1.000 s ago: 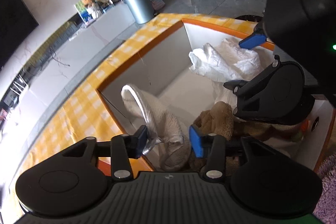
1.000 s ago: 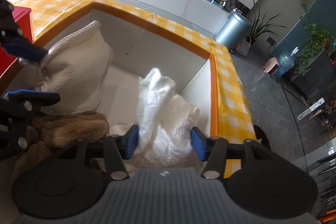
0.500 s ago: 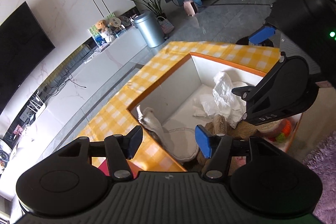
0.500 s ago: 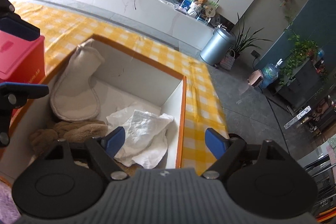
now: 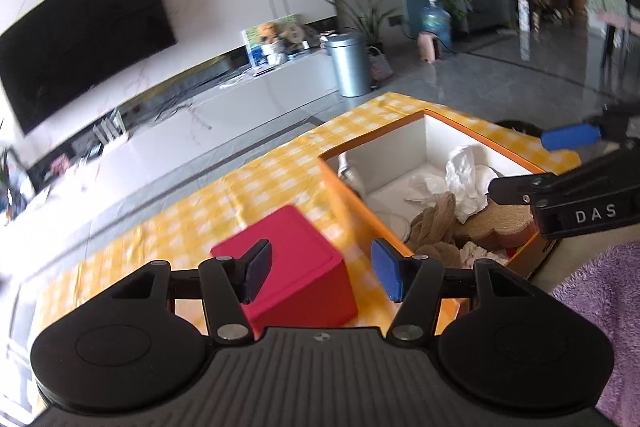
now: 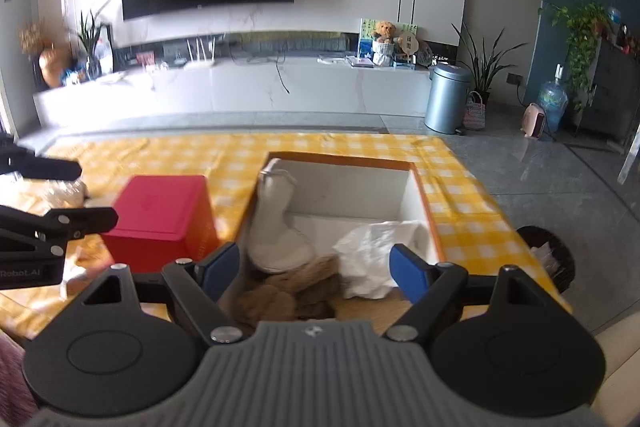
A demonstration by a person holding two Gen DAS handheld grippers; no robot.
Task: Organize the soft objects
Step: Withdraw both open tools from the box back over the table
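Two tools: left tool (image 5: 320, 277) and right tool (image 6: 314, 269) both spread, empty.
Box (image 6: 418, 187): frame centre, full.
Risk: white cloth (image 6: 376, 253) may spring out, uncompressed.

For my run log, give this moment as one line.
left gripper: open, empty | right gripper: open, empty | white cloth, brown plush: inside orange box

Counter (image 6: 460, 195) covered in yellow-and-white checked cloth (image 5: 256, 195). Orange-rimmed open box (image 6: 424, 203) with white inner walls sits on it toward right end. Red box (image 6: 160, 215) stands just left of it, close beside, lid shut. Pale soft item (image 6: 66, 193) lies on cloth farther left, blurred, kind unclear.
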